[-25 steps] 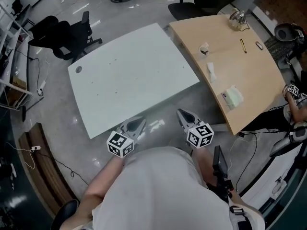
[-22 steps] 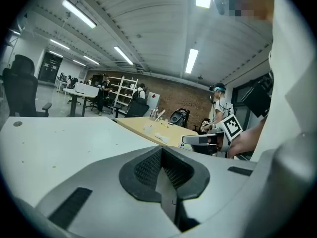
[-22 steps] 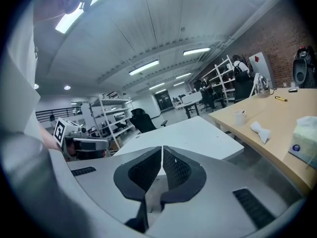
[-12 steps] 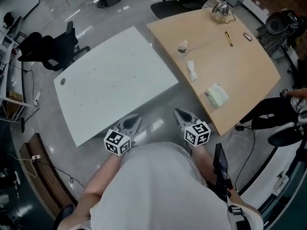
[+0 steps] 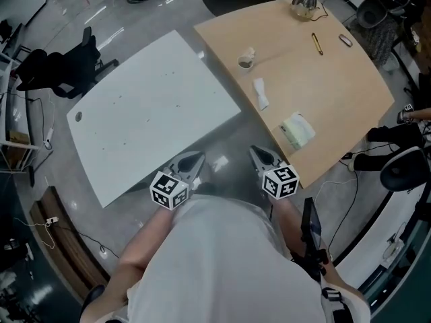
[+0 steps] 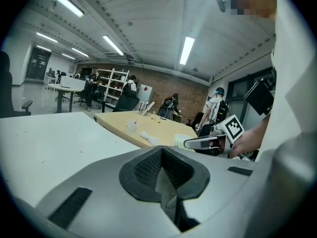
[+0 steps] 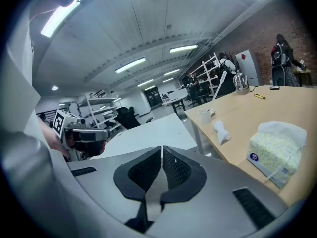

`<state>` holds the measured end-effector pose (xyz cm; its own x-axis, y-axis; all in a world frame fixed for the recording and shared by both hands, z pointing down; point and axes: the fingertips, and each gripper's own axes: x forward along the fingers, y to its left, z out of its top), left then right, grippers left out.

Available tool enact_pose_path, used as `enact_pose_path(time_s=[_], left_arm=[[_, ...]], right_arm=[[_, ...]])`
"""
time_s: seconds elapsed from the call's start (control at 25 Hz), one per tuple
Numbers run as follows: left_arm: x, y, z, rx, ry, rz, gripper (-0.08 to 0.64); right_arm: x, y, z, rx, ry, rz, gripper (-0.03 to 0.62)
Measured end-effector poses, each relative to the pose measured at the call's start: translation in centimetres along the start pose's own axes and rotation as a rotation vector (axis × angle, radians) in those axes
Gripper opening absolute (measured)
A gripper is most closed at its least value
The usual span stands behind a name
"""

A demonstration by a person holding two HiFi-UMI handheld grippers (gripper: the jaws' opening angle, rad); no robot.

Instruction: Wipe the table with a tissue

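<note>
A crumpled white tissue [image 5: 260, 93] lies on the wood counter [image 5: 337, 86], near its edge that faces the white counter [image 5: 148, 113], and nothing touches it. In the head view a tissue pack [image 5: 297, 130], pale green and white with a sheet sticking out of its top, sits at about 4 o'clock from the tissue; the right gripper view shows a round blue label on its end, the print too small to read. A small cup [image 5: 246, 58] stands at 11 o'clock from the tissue and a pen [image 5: 315, 43] lies further off at 1 o'clock. The right gripper [image 5: 258, 155] hovers over the floor off the wood counter's near corner, the tissue at its 12 o'clock, its jaws pressed together with nothing between them. The left gripper [image 5: 195, 159] hangs at its 9 o'clock, off the white counter's near edge, jaws likewise closed and empty. Each carries a cube of black-and-white square markers with no lettering.
</note>
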<state>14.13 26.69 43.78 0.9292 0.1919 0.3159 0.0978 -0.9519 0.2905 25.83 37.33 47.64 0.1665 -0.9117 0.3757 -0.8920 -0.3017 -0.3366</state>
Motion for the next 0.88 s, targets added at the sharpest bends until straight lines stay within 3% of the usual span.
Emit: enact_pose_path(time_s=[0.28, 0.56, 0.88], left_arm=[[4.4, 2.6, 0.6, -0.027, 0.01, -0.067, 0.005], [7.6, 3.9, 3.7, -0.005, 0.007, -0.192, 0.005], [7.2, 8.1, 4.8, -0.008, 0.008, -0.184, 0.005]], right_arm=[[1.8, -2.7, 0.7, 0.002, 0.055, -0.072, 0.02], [5.1, -4.5, 1.5, -0.05, 0.139, -0.141, 0.02], [9.9, -8.0, 3.3, -0.255, 0.26, -0.246, 0.02]])
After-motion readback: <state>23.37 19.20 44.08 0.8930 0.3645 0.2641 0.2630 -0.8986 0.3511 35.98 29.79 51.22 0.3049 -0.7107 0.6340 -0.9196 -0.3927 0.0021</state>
